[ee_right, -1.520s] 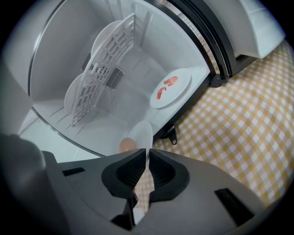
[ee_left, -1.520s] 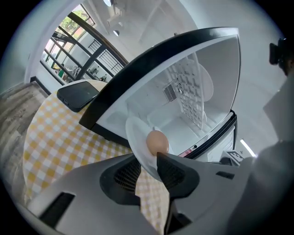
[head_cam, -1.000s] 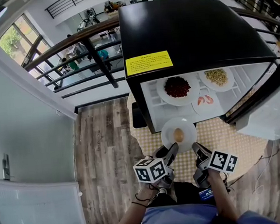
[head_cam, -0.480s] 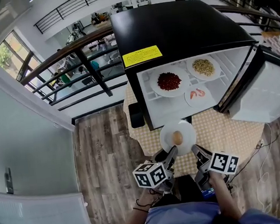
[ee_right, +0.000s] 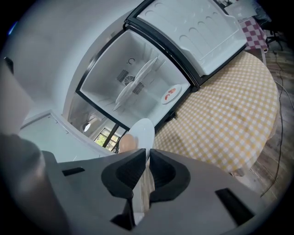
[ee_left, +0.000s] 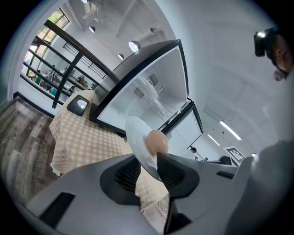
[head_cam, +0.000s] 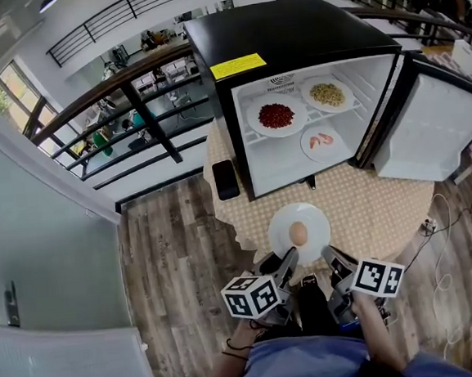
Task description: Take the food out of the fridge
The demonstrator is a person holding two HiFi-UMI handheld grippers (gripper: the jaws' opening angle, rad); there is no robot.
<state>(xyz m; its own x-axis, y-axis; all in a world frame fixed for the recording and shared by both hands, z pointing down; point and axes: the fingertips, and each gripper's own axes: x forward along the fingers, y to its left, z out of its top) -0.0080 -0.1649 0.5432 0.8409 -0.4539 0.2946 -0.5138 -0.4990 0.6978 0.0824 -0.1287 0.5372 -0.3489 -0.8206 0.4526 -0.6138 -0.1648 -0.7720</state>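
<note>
Head view: left gripper [head_cam: 285,262] and right gripper [head_cam: 333,259] fingers each clamp opposite rims of a plate [head_cam: 309,216] holding an egg [head_cam: 299,233], outside the open fridge [head_cam: 288,31]. Next, probably lower it level onto the table [head_cam: 377,208].

The left tool [ee_left: 148,161] grips the rim of a round white plate [ee_left: 136,137], seen nearly edge-on, which carries a smooth tan egg-shaped food [ee_left: 156,142]. Beyond, an open black fridge [ee_left: 138,64] stands on the yellow-checked cloth surface [ee_left: 87,142].

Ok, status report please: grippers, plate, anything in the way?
Left gripper and right gripper both shut on plate rim. Plate with round brown food out of fridge, above table. Nothing in its way.
</note>
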